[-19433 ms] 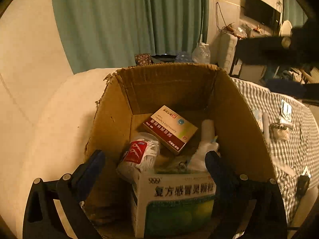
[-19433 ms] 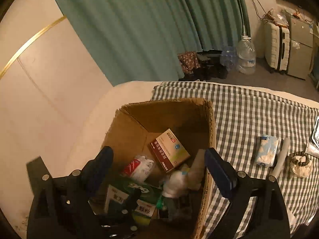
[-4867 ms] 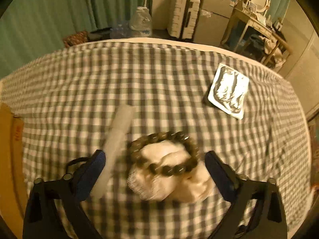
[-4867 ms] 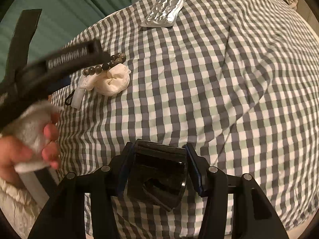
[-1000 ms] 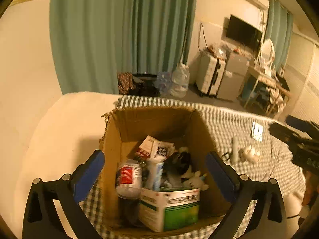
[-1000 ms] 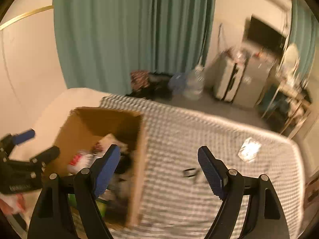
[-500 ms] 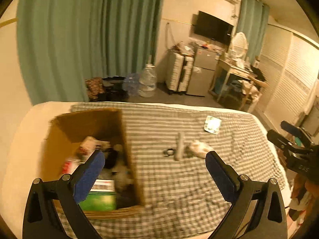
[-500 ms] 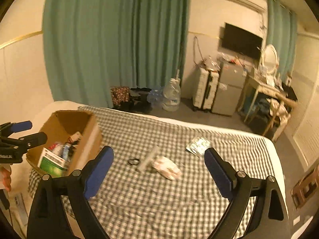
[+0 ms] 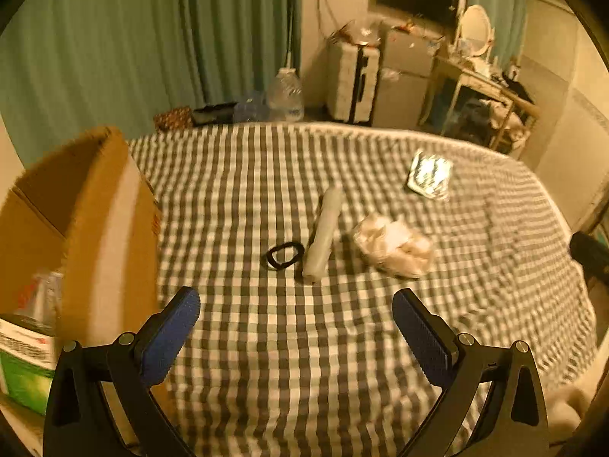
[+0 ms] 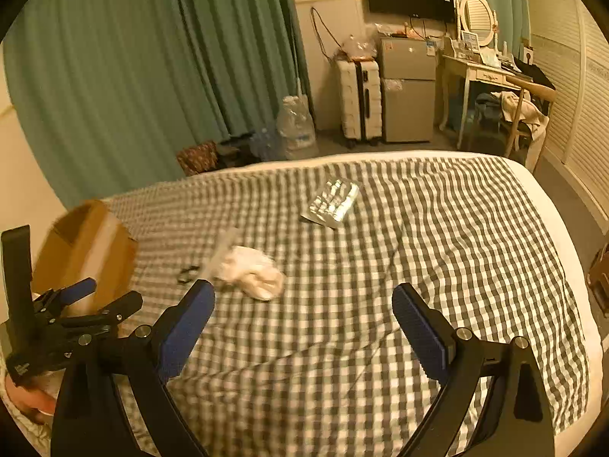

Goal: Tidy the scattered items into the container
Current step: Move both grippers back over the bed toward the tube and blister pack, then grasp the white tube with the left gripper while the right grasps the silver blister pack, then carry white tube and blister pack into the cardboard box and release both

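Observation:
On the checked bedspread (image 9: 266, 342) lie a black hair tie (image 9: 284, 254), a pale translucent tube (image 9: 323, 232), a white crumpled bundle (image 9: 392, 244) and a silver blister pack (image 9: 430, 170). The cardboard box (image 9: 102, 228) stands at the left with a green-and-white medicine carton (image 9: 23, 365) inside. My left gripper (image 9: 297, 335) is open and empty, above the bed, short of the hair tie. My right gripper (image 10: 302, 327) is open and empty, above the bed in front of the bundle (image 10: 253, 272). The blister pack (image 10: 332, 202) lies farther off. The left gripper also shows in the right wrist view (image 10: 102, 297), beside the box (image 10: 87, 251).
Beyond the bed's far edge are green curtains (image 10: 152, 76), water bottles (image 10: 297, 129), a white suitcase (image 10: 359, 103), a small fridge (image 10: 409, 91) and a desk with a chair (image 10: 506, 91). The bed drops off at the right edge (image 10: 563, 228).
Both grippers have come lower and closer to the bedspread. The left view has swung right, away from the box and toward the hair tie, tube and bundle. Both stay open and empty.

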Available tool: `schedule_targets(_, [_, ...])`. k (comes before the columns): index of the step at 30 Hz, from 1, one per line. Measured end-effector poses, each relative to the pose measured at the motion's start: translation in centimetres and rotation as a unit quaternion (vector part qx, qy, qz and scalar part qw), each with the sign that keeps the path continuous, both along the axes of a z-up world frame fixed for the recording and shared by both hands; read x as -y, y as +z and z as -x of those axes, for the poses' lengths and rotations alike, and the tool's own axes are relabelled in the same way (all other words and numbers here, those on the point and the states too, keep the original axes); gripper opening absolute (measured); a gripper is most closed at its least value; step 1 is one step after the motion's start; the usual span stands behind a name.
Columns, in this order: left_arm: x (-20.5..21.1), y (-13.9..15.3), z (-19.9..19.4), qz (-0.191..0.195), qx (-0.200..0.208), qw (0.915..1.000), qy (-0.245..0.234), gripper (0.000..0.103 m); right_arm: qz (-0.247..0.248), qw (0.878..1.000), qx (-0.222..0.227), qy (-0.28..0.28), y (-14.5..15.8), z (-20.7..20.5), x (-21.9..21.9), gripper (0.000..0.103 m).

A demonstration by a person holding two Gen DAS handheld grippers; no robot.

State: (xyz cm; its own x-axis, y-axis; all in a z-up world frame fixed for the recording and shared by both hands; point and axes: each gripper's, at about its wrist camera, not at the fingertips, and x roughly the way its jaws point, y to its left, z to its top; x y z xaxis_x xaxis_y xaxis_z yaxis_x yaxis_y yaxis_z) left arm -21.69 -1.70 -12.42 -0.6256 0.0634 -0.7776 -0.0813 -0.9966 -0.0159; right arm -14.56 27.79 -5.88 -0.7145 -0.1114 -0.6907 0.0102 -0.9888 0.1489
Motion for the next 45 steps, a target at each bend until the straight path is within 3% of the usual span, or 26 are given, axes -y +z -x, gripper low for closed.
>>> schedule_targets(3, [-0.3,-2.2,2.5,0.014,0.009,0.9998,0.013,0.103,0.002,1.000,0.010,0.009,-1.9,2.6,-0.5,0.095])
schedule_targets(8, [-0.9,-4.0,6.4,0.048,-0.025,0.9979,0.037,0.103,0.036,0.999,0.030,-0.028,-4.8,8.4,-1.8,0.095])
schedule_targets(13, [-1.3,-6.0,10.3,0.030,-0.011,0.9992,0.024,0.102,0.040,0.996,0.054,-0.063,-7.2,14.2,-1.5,0.095])
schedule_targets(16, [-1.4,-7.3,12.6,0.022,0.010,0.9995,0.020,0.094,0.010,0.990,0.088,-0.106,-9.1,18.0,-1.1,0.095])
schedule_targets(20, [-1.8,-8.3,13.9,0.011,0.019,0.9997,0.005,0.091,0.044,0.988,0.091,-0.115,-11.1,20.8,-1.6,0.095])
schedule_targets(22, [-2.5,-8.7,14.3,0.014,0.023,0.9996,-0.009,0.087,0.030,0.986,0.107,-0.124,-12.1,22.0,-1.7,0.095])
schedule_targets(24, [-3.2,-9.4,14.5,0.009,0.037,0.9989,-0.026,0.069,0.037,0.985,0.113,-0.125,-12.9,22.8,-1.9,0.095])
schedule_targets(25, [-3.4,-9.5,14.4,0.011,0.034,0.9989,-0.029,0.068,0.039,0.984,0.114,-0.129,-13.1,23.1,-2.0,0.096])
schedule_targets(28, [-4.3,-9.2,14.2,0.013,0.033,0.9980,-0.052,0.041,-0.021,0.984,0.125,-0.124,-13.6,24.5,-1.1,0.092])
schedule_targets(29, [-4.4,-9.0,13.9,0.011,0.036,0.9974,-0.061,0.022,-0.044,0.983,0.121,-0.128,-13.3,24.5,-1.0,0.076])
schedule_targets(30, [-4.7,-8.9,13.7,0.016,0.041,0.9964,-0.073,0.020,-0.055,0.983,0.112,-0.134,-13.1,24.2,-1.0,0.069])
schedule_targets(33, [-5.2,-8.3,13.3,0.026,0.043,0.9951,-0.086,0.019,-0.041,0.986,0.107,-0.123,-12.7,23.0,-1.4,0.068])
schedule_targets(36, [-4.2,-7.1,12.7,0.001,0.055,0.9961,-0.069,0.019,-0.040,0.987,0.102,-0.116,-12.1,20.8,-2.0,0.068])
schedule_targets(40, [-3.2,-3.9,11.1,-0.012,0.037,0.9973,-0.062,0.019,-0.039,0.991,0.092,-0.093,-10.3,17.6,-2.4,0.068])
schedule_targets(45, [-1.5,-0.5,7.4,-0.043,0.030,0.9975,-0.047,0.019,0.010,0.994,0.103,-0.047,-8.2,11.2,-1.9,0.068])
